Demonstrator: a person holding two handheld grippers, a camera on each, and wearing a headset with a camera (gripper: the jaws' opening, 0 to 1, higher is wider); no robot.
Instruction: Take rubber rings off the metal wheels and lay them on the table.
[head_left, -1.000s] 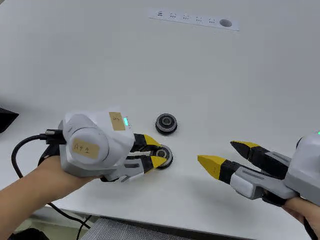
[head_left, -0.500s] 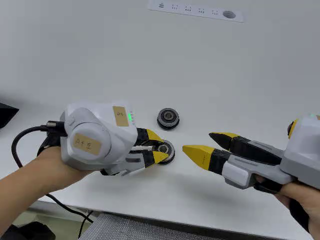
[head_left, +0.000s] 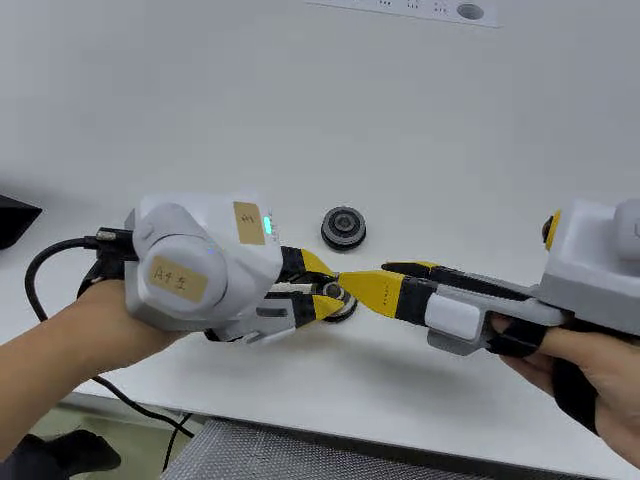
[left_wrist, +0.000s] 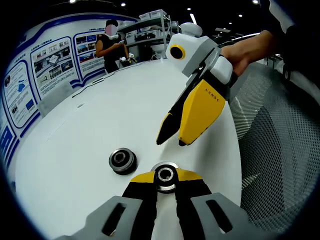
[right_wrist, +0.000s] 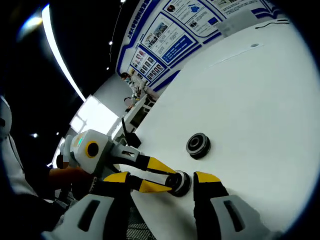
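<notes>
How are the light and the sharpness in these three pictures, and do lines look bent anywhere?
Head view: soft even light, sharp, faint shadow on the white table below the right gripper. Left gripper view: fisheye curves the table edge; the black-ringed metal wheel in the left gripper is sharp. Right gripper view: tilted, overexposed patch.

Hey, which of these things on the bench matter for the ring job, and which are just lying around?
For the job: clamped wheel, left gripper holding it, second wheel, right gripper.
Just lying about: power strip, black object at the left edge.
</notes>
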